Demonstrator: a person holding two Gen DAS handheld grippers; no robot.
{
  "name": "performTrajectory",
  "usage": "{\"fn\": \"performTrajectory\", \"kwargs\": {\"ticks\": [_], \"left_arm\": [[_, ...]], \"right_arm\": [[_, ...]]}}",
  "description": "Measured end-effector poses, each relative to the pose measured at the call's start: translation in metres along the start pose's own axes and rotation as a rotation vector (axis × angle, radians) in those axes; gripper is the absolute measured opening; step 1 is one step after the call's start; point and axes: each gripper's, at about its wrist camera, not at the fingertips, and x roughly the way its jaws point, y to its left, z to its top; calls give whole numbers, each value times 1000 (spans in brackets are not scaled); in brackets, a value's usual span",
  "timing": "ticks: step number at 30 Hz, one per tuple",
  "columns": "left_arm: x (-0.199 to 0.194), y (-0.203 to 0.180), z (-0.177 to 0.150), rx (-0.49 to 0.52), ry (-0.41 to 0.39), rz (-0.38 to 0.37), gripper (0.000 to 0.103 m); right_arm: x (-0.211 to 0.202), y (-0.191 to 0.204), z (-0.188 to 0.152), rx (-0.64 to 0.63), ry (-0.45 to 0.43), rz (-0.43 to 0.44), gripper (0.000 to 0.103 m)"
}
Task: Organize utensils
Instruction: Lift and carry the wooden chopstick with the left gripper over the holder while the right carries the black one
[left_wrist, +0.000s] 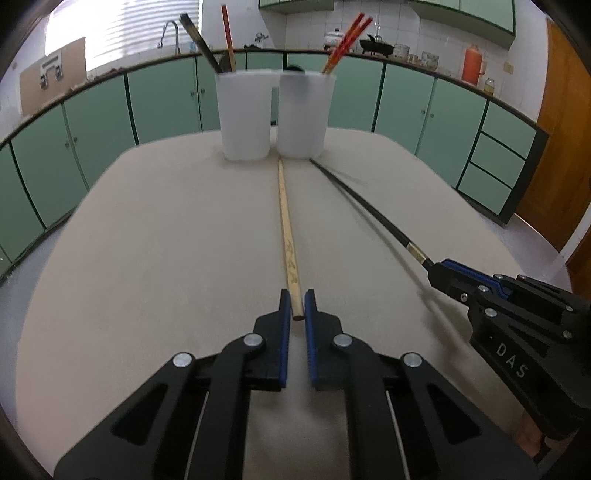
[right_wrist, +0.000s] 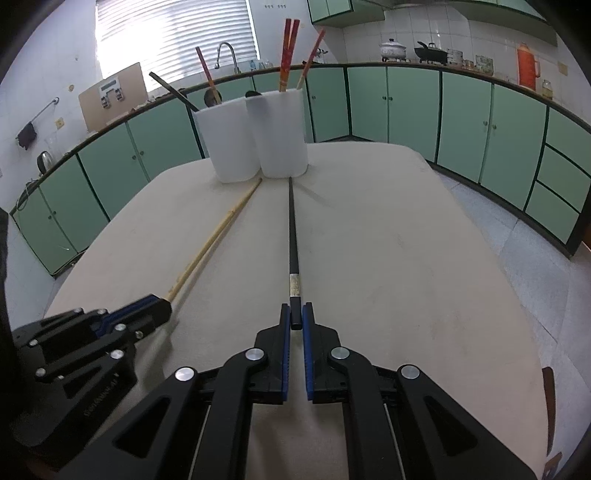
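**Both grippers clamped on chopsticks**

Left gripper (left_wrist: 297, 304), bottom centre of its view: jaws shut on near end of wooden chopstick (left_wrist: 286, 229), which runs up-frame twd two white cups (left_wrist: 243, 114) at top centre. Right gripper (right_wrist: 296, 316), bottom centre of its view: jaws pinch butt of black chopstick (right_wrist: 293, 236), tip near right cup. Both sticks lie along beige table (left_wrist: 166, 240). Cups hold red chopsticks (right_wrist: 286, 55) & dark utensils.
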Motion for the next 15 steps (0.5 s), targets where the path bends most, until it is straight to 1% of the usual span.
{"fn": "performTrajectory", "kwargs": {"ticks": [9, 15], "left_arm": [[-21, 3, 8, 18, -80, 52, 6], [-41, 2, 18, 32, -141, 68, 6]], "right_arm": [[-12, 3, 6, -26, -62, -12, 6], [-24, 5, 12, -59, -118, -23, 6]]}}
